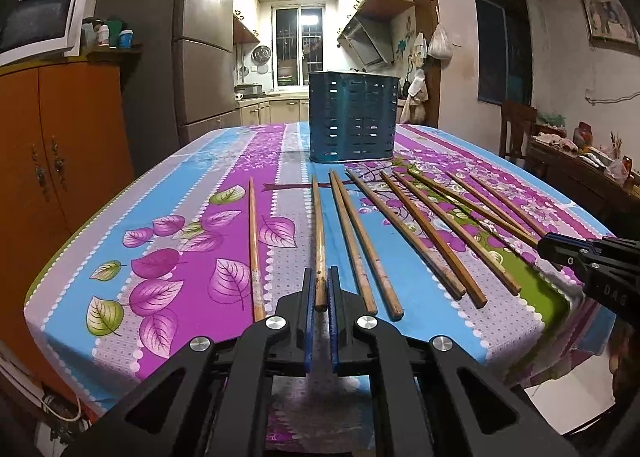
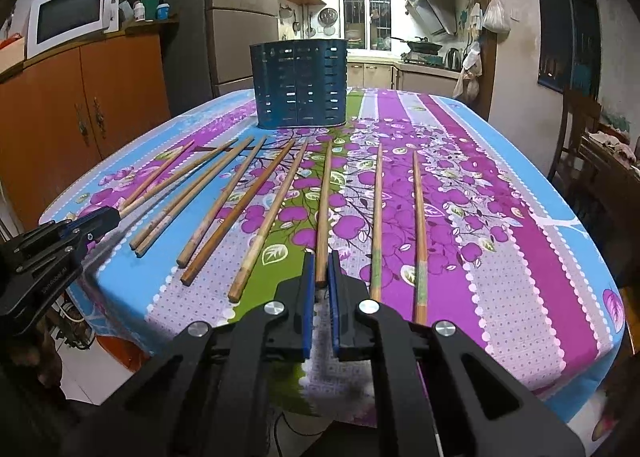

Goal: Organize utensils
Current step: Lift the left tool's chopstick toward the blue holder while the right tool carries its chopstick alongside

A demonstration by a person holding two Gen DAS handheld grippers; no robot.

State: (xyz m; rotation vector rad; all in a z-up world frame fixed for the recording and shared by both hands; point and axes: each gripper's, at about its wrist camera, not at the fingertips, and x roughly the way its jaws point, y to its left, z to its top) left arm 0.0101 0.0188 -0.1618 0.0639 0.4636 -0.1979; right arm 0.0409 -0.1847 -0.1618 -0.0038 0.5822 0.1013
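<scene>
Several wooden chopsticks lie side by side on the flowered tablecloth (image 1: pixel 168 241), tips toward a blue perforated utensil holder (image 1: pixel 354 117) (image 2: pixel 298 83) standing at the far middle. My left gripper (image 1: pixel 319 275) is shut on the thick end of the second chopstick from the left (image 1: pixel 318 225). It also shows at the left edge of the right wrist view as the left gripper (image 2: pixel 106 219). My right gripper (image 2: pixel 321 259) is shut on the thick end of the third chopstick from the right (image 2: pixel 325 193). The right gripper (image 1: pixel 548 247) shows at the right of the left wrist view.
An orange cabinet (image 1: pixel 60 145) with a microwave (image 2: pixel 70 15) stands left of the table, a fridge (image 1: pixel 200 37) behind it. A wooden chair (image 2: pixel 576 133) and a cluttered side table (image 1: pixel 580 161) are on the right. The table's near edge (image 2: pixel 400 385) runs just under both grippers.
</scene>
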